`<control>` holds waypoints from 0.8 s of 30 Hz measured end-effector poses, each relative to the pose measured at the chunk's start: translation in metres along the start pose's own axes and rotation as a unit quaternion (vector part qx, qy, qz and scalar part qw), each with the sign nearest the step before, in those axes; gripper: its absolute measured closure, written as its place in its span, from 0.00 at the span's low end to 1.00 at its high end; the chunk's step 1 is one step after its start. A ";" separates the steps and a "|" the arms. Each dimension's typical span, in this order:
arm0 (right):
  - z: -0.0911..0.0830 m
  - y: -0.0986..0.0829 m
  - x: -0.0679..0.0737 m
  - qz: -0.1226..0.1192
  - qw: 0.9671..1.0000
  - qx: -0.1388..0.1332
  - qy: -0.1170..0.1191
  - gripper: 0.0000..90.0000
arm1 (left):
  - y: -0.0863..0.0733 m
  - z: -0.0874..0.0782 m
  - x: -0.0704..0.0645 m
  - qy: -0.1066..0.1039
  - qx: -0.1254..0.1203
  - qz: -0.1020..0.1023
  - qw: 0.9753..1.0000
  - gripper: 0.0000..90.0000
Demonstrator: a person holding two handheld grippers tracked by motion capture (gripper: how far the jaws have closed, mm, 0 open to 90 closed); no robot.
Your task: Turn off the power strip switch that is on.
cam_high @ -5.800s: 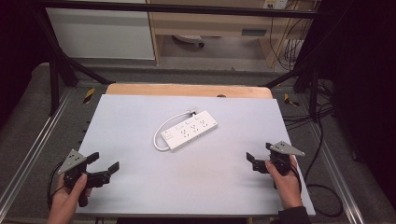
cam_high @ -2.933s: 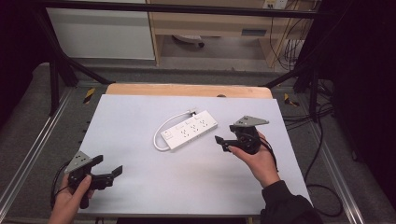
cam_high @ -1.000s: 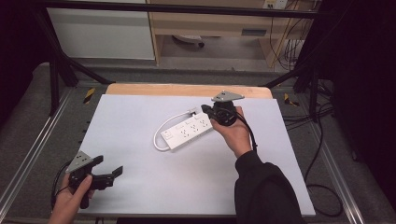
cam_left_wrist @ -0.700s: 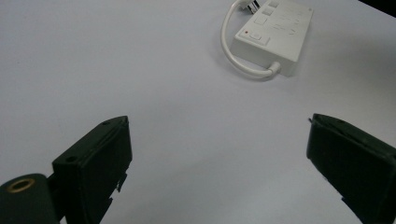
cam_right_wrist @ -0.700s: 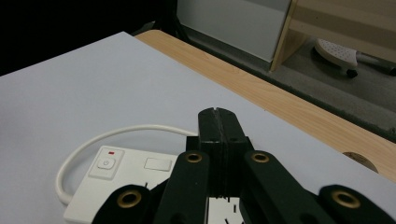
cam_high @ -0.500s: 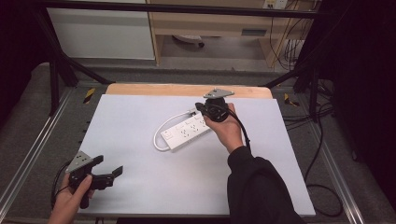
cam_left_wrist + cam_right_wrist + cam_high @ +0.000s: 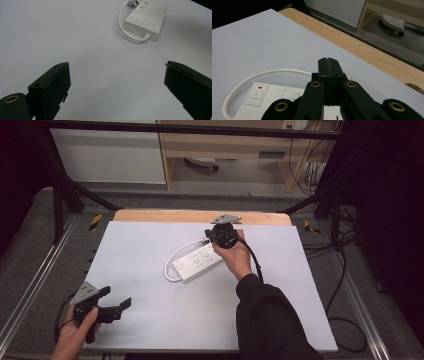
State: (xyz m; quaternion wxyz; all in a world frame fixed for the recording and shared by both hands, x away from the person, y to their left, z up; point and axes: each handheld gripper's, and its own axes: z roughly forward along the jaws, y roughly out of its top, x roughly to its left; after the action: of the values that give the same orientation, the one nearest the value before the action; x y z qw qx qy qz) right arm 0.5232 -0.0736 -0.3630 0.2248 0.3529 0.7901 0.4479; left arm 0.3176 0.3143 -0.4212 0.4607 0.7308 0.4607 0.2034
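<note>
With its jaws pressed flat together, the right gripper [image 7: 214, 236] hovers over the far end of the power strip [image 7: 196, 263], which lies mid-table [image 7: 150, 250] on the white sheet, its cord [image 7: 172, 262] looping round to the near end. Closed like that, the tip likely serves as a blunt finger for prodding a switch or socket rather than for grasping; whether it touches the strip [image 7: 274, 96] cannot be told. Parked at the near left corner, the left gripper [image 7: 114, 306] is spread wide and empty, well apart from the strip [image 7: 147, 18], seemingly waiting to steady it.
</note>
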 end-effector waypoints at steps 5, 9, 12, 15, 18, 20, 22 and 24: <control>0.007 -0.002 0.000 0.002 1.000 0.004 0.003 1.00 | 0.000 0.000 0.000 -0.001 0.000 -0.001 1.000 0.08; 0.011 -0.004 -0.001 0.005 1.000 0.008 0.004 1.00 | 0.000 0.000 0.000 -0.001 0.000 -0.001 1.000 0.08; 0.012 -0.005 -0.002 0.007 1.000 0.009 0.004 1.00 | 0.000 0.000 0.000 -0.001 0.000 -0.001 1.000 0.08; 0.014 -0.007 -0.003 0.009 1.000 0.012 0.004 1.00 | 0.000 0.000 0.000 -0.002 0.000 -0.001 1.000 0.08; 0.015 -0.008 -0.004 0.009 1.000 0.012 0.004 1.00 | 0.000 0.000 0.000 -0.002 0.000 -0.001 1.000 0.08; 0.016 -0.008 -0.005 0.011 1.000 0.012 0.004 1.00 | 0.000 0.000 0.000 -0.001 0.000 0.000 1.000 0.08; 0.016 -0.008 -0.006 0.014 1.000 0.010 0.002 1.00 | 0.000 0.000 0.000 -0.002 0.000 -0.001 1.000 0.08; 0.017 -0.008 -0.008 0.015 1.000 0.011 0.000 1.00 | 0.000 0.000 0.000 -0.002 -0.001 0.001 1.000 0.08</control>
State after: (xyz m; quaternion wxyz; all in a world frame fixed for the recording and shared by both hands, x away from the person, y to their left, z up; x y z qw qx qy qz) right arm 0.5373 -0.0734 -0.3785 0.2147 0.3670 0.7895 0.4426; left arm 0.3177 0.3146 -0.4212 0.4621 0.7314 0.4586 0.2029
